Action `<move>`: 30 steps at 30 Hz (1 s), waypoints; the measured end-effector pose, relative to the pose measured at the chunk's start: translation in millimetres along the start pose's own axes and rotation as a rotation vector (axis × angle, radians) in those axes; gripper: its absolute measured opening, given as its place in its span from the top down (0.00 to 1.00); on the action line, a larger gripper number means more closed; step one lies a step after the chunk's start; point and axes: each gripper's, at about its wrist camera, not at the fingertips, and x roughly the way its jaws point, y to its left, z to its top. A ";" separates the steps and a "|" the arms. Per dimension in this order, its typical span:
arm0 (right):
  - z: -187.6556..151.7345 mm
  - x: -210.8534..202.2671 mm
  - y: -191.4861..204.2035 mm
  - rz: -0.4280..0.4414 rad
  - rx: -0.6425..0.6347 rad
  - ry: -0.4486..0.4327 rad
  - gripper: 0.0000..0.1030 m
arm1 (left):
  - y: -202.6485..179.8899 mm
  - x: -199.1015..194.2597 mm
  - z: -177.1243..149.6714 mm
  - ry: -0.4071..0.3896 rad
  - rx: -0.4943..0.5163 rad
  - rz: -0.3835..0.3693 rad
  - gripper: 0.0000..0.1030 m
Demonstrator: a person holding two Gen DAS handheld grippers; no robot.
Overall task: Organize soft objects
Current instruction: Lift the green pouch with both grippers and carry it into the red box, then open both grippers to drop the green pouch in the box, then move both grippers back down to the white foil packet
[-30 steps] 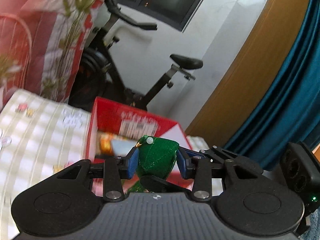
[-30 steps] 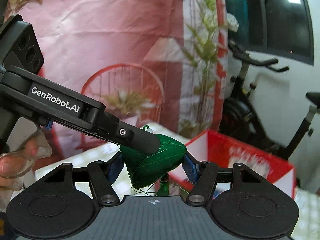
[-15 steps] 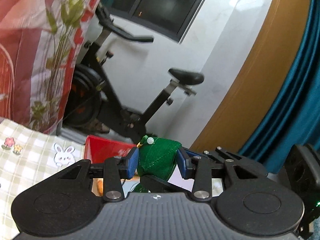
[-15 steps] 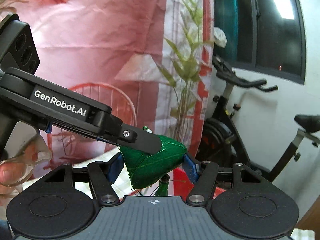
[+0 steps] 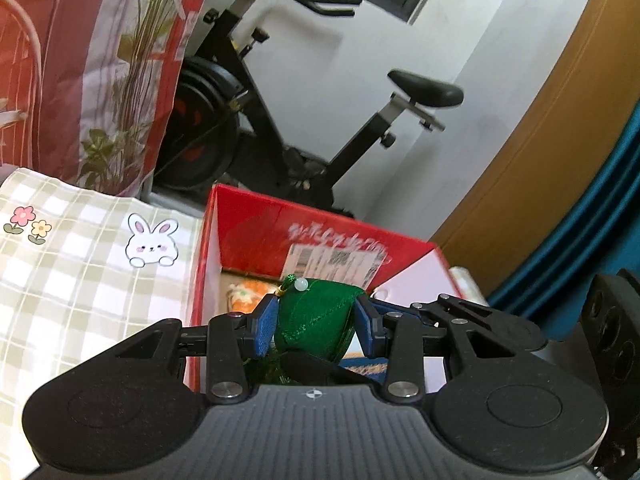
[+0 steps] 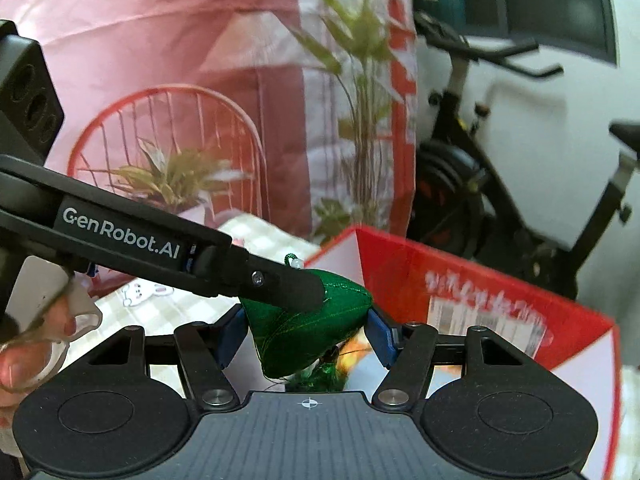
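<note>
Green satin pouch (image 5: 316,320) is sitting between both pairs of jaws: the left gripper (image 5: 315,322) and the right gripper (image 6: 306,330) are each pressing on it, partly closed. The red box (image 5: 256,236) is lying just ahead and below, so the pouch is hanging near its open top.

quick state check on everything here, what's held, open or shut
green pouch: held in the air over the box, gripped from two sides
left gripper: shut on the pouch
right gripper: shut on the same pouch
red box: open at the top, orange item inside
</note>
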 end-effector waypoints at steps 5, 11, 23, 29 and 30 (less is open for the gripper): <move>-7.7 13.8 -5.7 -0.019 0.073 0.049 0.42 | 3.5 10.7 -2.9 0.026 0.018 0.033 0.59; -14.8 19.3 -15.4 -0.076 0.136 0.095 0.37 | 2.0 5.7 -6.5 0.015 0.053 0.077 0.59; -16.2 -22.8 -16.3 -0.128 0.101 0.041 0.28 | -4.3 -31.5 -18.2 -0.030 0.108 0.149 0.56; -27.6 -68.3 -12.9 -0.150 0.121 -0.033 0.29 | -17.9 -61.7 -41.6 -0.058 0.149 0.162 0.56; -31.2 -76.2 -11.9 -0.151 0.127 -0.044 0.29 | -20.5 -66.8 -47.6 -0.061 0.153 0.164 0.56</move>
